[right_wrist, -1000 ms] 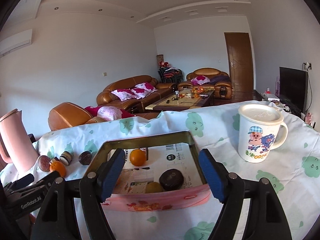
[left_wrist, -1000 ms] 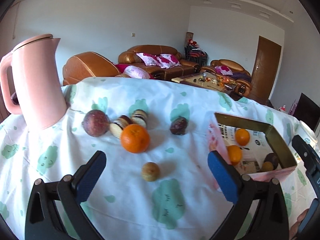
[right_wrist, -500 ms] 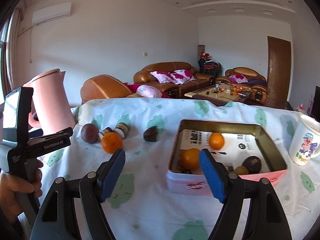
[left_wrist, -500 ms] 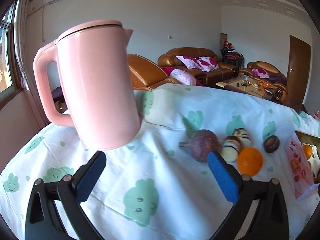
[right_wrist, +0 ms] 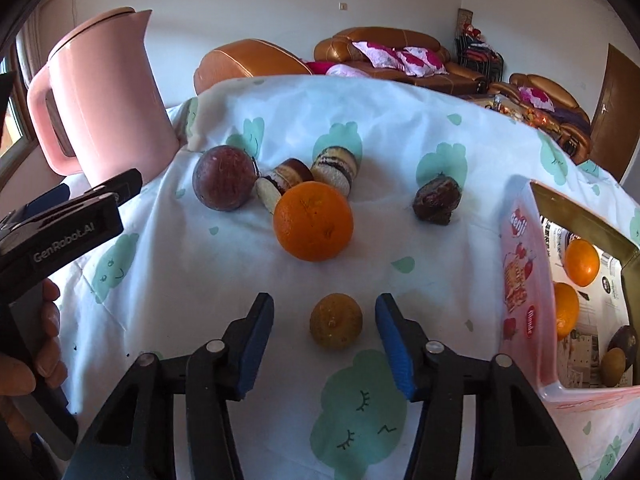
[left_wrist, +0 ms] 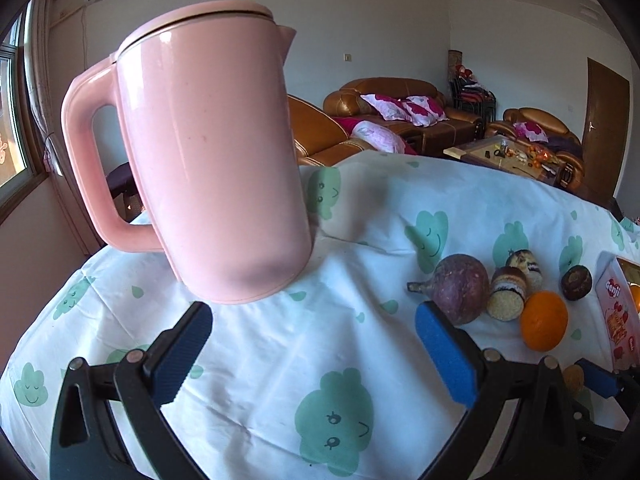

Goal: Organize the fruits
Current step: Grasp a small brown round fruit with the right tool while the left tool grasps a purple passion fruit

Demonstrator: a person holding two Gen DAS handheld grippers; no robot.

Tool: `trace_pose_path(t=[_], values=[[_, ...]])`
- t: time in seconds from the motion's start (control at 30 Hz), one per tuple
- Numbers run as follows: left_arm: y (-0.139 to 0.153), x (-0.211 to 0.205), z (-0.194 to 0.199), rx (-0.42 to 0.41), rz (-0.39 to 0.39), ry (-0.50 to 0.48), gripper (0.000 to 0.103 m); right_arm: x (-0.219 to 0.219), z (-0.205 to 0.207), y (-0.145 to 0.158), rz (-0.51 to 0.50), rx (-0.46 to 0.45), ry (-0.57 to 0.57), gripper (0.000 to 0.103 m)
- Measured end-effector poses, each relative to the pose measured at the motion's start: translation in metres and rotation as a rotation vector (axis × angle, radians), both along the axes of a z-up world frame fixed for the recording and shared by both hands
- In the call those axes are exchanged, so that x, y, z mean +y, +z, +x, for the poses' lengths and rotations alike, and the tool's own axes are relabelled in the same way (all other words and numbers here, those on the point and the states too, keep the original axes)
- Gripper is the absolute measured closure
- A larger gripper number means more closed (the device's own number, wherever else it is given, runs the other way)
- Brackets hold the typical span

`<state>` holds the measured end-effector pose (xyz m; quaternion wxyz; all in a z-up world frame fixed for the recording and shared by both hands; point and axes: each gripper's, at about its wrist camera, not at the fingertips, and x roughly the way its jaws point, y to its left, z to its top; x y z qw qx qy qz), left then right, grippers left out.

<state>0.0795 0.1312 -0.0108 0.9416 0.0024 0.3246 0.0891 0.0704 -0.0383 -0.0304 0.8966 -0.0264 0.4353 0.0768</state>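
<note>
The right gripper (right_wrist: 325, 320) fingers flank the small yellow fruit (right_wrist: 336, 321), gaps either side. The left gripper (left_wrist: 314, 338) fingers gape wide, holding nothing, before the pink kettle (left_wrist: 208, 152).

Pink jug (left_wrist: 208, 160); white cloth (right_wrist: 400, 128) printed with green smiling clouds; orange (right_wrist: 313, 221) bright; small fruit (right_wrist: 336, 321) dull yellow-brown; pads (right_wrist: 256, 344) blue.

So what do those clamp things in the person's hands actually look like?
Each gripper, left and right, is black plastic with two blue-padded fingers on silver pivot pins. The left one's body reads "GenRobot.AI" in white, held by a bare hand. No cables show.
</note>
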Motion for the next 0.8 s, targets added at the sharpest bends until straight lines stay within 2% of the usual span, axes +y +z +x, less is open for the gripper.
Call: trace_pose_path(t=[0.07, 0.1, 0.2, 0.27, 0.4, 0.47, 0.53, 0.6, 0.67, 0.73, 0.8], values=[[-0.002, -0.001, 0.002, 0.013, -0.001, -0.011, 0.000, -0.001, -0.002, 0.001, 0.001, -0.005, 0.009, 0.073], [-0.002, -0.003, 0.003, 0.021, -0.002, -0.020, 0.000, 0.001, -0.003, 0.001, 0.002, -0.005, 0.021, 0.075], [-0.004, -0.005, 0.004, 0.033, -0.004, -0.045, 0.000, -0.004, -0.010, 0.006, 0.038, -0.034, 0.024, 0.076], [-0.003, -0.007, 0.002, 0.019, -0.017, -0.064, 0.000, -0.012, -0.022, 0.018, 0.085, -0.110, 0.019, 0.076], [0.002, -0.017, 0.005, -0.001, -0.080, -0.131, 0.000, -0.023, -0.041, 0.038, 0.071, -0.255, -0.019, 0.076], [0.005, -0.031, 0.012, 0.002, -0.041, -0.170, 0.000, -0.030, -0.048, 0.046, 0.073, -0.299, -0.042, 0.076], [0.007, -0.044, 0.022, 0.009, 0.024, -0.189, 0.000, -0.037, -0.053, 0.053, 0.073, -0.329, -0.061, 0.076], [0.006, -0.053, 0.037, 0.042, 0.057, -0.197, 0.003, -0.040, -0.056, 0.057, 0.060, -0.350, -0.072, 0.076], [0.001, -0.057, 0.053, 0.086, 0.056, -0.206, 0.007, -0.044, -0.057, 0.059, 0.059, -0.360, -0.080, 0.076], [0.001, -0.058, 0.064, 0.098, 0.013, -0.229, 0.007, -0.049, -0.055, 0.059, 0.079, -0.357, -0.089, 0.076], [0.001, -0.060, 0.072, 0.103, 0.008, -0.235, 0.007, -0.052, -0.053, 0.057, 0.098, -0.346, -0.094, 0.076]])
